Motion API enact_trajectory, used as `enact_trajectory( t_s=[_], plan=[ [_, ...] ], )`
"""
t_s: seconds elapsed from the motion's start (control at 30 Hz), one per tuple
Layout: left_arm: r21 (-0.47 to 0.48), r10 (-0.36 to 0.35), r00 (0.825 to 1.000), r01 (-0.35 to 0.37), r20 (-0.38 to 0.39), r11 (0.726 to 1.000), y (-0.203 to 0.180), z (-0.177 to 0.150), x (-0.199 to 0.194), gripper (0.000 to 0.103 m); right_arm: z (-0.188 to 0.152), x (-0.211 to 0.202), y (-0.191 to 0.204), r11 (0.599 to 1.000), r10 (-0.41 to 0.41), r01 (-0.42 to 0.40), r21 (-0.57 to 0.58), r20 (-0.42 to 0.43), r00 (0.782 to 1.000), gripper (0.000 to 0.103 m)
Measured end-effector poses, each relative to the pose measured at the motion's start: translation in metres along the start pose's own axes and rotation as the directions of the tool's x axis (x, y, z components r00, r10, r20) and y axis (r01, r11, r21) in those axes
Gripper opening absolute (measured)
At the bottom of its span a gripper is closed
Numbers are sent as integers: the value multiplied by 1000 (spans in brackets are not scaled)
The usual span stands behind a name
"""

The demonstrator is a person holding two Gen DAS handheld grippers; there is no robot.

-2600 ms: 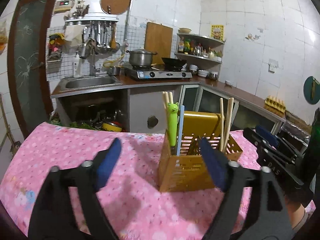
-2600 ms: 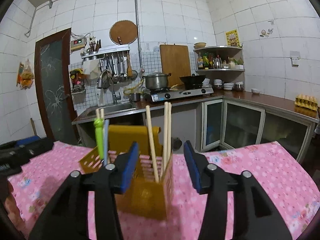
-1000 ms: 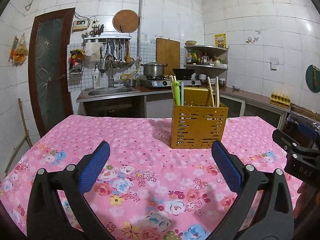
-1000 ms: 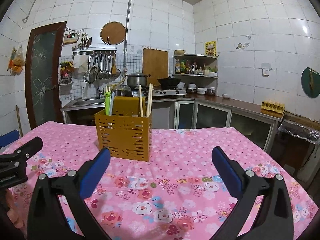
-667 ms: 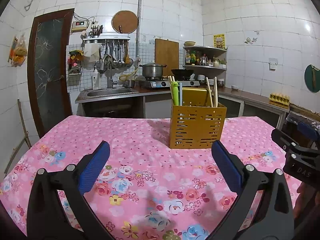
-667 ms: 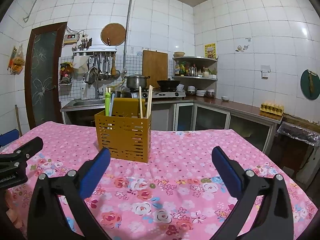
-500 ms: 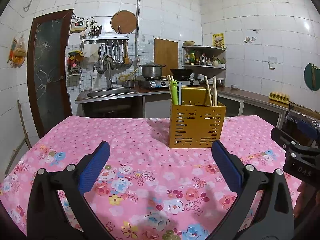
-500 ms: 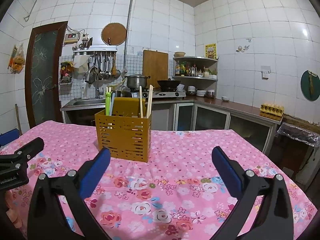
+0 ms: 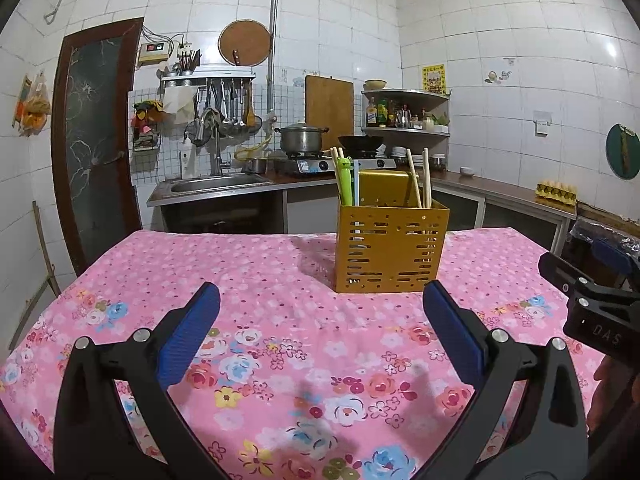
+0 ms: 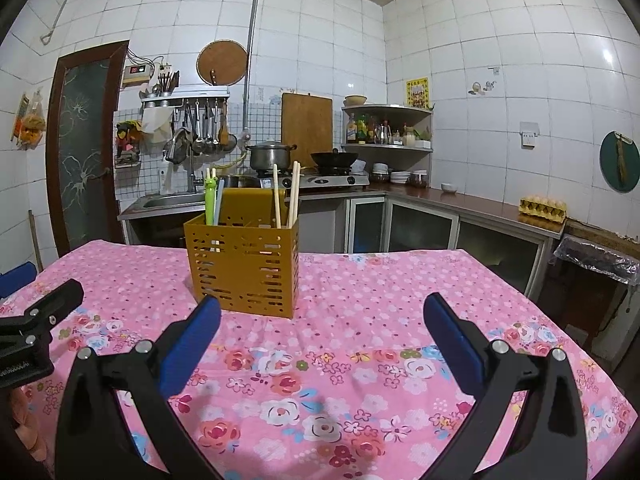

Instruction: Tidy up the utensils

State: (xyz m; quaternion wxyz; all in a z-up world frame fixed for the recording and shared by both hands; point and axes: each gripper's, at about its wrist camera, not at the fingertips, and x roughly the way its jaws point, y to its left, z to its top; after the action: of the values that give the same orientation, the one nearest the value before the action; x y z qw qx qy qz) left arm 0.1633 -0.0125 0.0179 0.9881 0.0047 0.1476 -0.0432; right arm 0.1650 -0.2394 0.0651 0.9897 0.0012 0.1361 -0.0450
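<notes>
A yellow slotted utensil holder (image 9: pixel 390 248) stands upright on the pink floral tablecloth (image 9: pixel 256 280); it also shows in the right wrist view (image 10: pixel 244 270). Wooden chopsticks (image 9: pixel 420 180) stand in its right compartment, and a green frog-topped utensil (image 9: pixel 344 178) with a blue one stands in its left compartment. My left gripper (image 9: pixel 320 332) is open and empty, well short of the holder. My right gripper (image 10: pixel 320 340) is open and empty, also short of the holder.
The right gripper shows at the right edge of the left wrist view (image 9: pixel 592 304); the left gripper shows at the left edge of the right wrist view (image 10: pixel 36 324). Behind the table are a sink (image 9: pixel 216 184), a stove with a pot (image 9: pixel 302 140) and a counter (image 10: pixel 480 204).
Both grippers have pulled back from the holder over the last seconds and opened wide. In the last half second almost nothing has moved.
</notes>
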Motion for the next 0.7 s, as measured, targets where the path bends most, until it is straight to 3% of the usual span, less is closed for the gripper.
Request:
enact_trajectory(
  t_s=[0.7],
  plan=[
    [-6, -2, 1000, 2, -11, 1000, -3, 0, 2, 98, -2, 3, -1, 1000, -10, 10, -3, -3, 1000, 99]
  ],
)
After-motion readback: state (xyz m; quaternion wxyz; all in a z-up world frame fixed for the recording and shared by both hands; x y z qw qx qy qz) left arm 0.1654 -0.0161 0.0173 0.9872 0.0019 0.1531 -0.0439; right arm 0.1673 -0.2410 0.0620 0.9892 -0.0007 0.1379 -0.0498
